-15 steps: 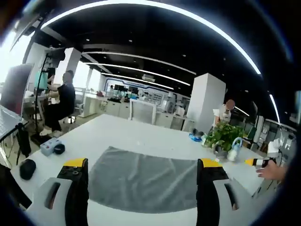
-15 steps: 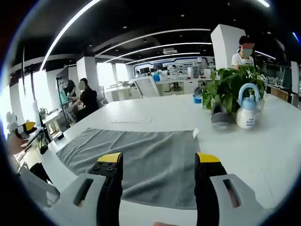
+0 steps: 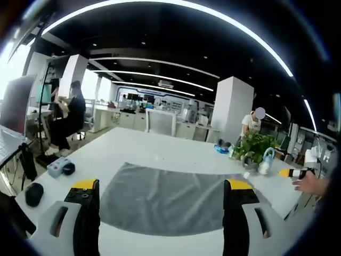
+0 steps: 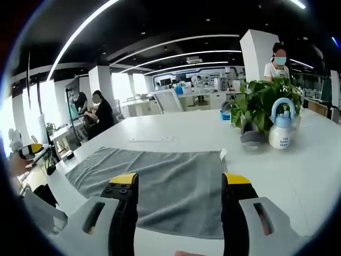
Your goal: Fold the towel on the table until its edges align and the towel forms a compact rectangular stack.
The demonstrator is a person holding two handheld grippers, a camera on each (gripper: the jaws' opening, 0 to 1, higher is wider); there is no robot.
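Note:
A grey towel (image 3: 170, 198) lies spread flat on the white table (image 3: 138, 149). In the left gripper view my left gripper (image 3: 160, 189) stands open above the towel's near edge, nothing between its yellow-tipped jaws. The same towel (image 4: 160, 176) shows in the right gripper view, with a small white tag at its far right corner. My right gripper (image 4: 178, 182) hangs open over the towel's near part, empty. The right gripper's yellow tip (image 3: 290, 172) and a hand show at the right edge of the left gripper view. The left gripper's tip (image 4: 29, 148) shows at the far left of the right gripper view.
A potted plant (image 4: 261, 101) and a white and blue watering can (image 4: 281, 130) stand at the table's far right, with a grey cup (image 4: 249, 137). A small box and mouse (image 3: 58, 169) and another mouse (image 3: 33, 193) lie at the left. People sit and stand beyond.
Both views have shifted slightly as the hands moved; the towel lies as before and both grippers remain open.

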